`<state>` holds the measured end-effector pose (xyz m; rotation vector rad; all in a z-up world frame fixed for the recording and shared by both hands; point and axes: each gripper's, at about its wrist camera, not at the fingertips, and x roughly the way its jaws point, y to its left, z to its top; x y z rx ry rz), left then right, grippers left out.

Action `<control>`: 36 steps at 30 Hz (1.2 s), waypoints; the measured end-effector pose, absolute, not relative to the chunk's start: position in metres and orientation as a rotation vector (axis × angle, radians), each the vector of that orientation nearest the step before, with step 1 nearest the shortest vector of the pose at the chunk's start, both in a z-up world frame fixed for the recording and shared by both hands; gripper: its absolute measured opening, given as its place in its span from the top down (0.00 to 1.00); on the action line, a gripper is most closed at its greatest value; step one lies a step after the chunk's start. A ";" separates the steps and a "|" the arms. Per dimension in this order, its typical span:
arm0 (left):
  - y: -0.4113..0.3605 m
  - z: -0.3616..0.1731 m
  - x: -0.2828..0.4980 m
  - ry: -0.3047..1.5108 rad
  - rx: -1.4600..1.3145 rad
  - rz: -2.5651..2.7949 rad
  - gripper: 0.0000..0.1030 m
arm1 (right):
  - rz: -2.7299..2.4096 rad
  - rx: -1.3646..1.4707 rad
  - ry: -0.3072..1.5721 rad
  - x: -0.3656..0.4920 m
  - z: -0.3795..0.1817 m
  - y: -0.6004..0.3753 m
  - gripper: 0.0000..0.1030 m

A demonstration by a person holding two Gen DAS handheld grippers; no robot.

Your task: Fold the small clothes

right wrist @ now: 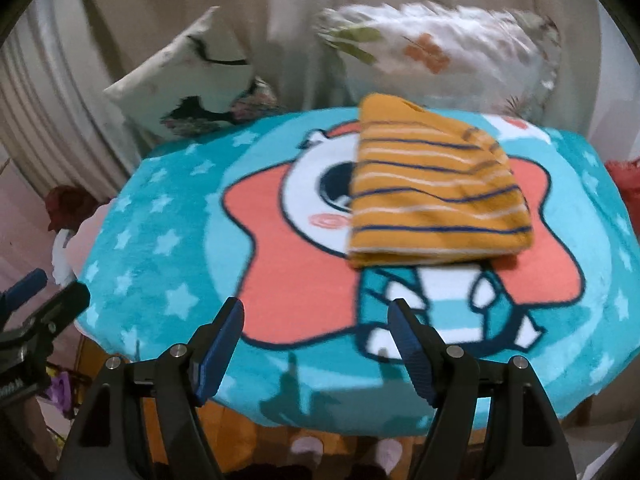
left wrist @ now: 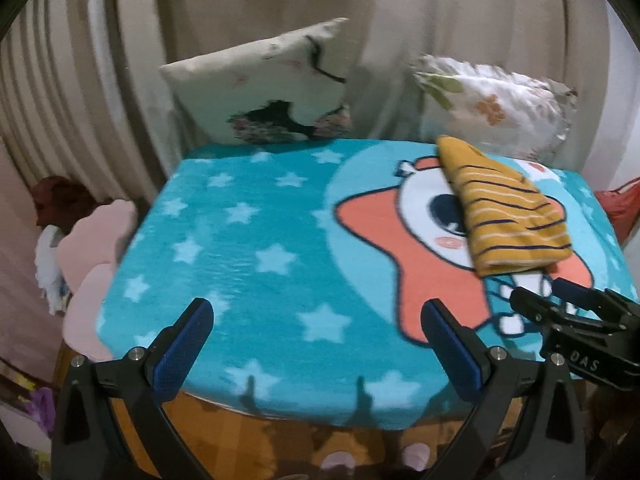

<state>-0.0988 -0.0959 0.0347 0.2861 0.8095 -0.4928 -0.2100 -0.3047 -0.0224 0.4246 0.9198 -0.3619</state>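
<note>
A small mustard-yellow garment with navy and white stripes (left wrist: 506, 208) lies folded on the teal star blanket (left wrist: 240, 240), at the right of the left wrist view and centre-right of the right wrist view (right wrist: 432, 188). My left gripper (left wrist: 316, 320) is open and empty above the blanket's near edge, left of the garment. My right gripper (right wrist: 316, 318) is open and empty, just short of the garment's near edge. The right gripper also shows at the lower right of the left wrist view (left wrist: 544, 292). The left gripper shows at the left edge of the right wrist view (right wrist: 52, 286).
The blanket (right wrist: 160, 248) covers a small table with an orange front (left wrist: 280, 440). Two pillows lean against the curtain behind, a white one (left wrist: 264, 84) and a floral one (left wrist: 496, 104). Pink and white cloth (left wrist: 92, 248) lies left of the table. A red item (right wrist: 624, 184) sits at the right.
</note>
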 end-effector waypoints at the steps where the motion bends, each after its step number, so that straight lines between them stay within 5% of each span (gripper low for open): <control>1: -0.088 0.032 -0.094 0.817 0.288 -0.483 0.00 | -0.355 0.422 0.922 -0.206 -0.024 -0.298 0.23; 16: -0.085 0.023 -0.083 0.831 0.329 -0.429 0.00 | -0.319 0.426 0.913 -0.200 -0.034 -0.284 0.21; 36: -0.271 0.017 -0.159 0.907 0.248 -0.693 0.00 | -0.445 0.337 0.967 -0.296 -0.018 -0.444 0.21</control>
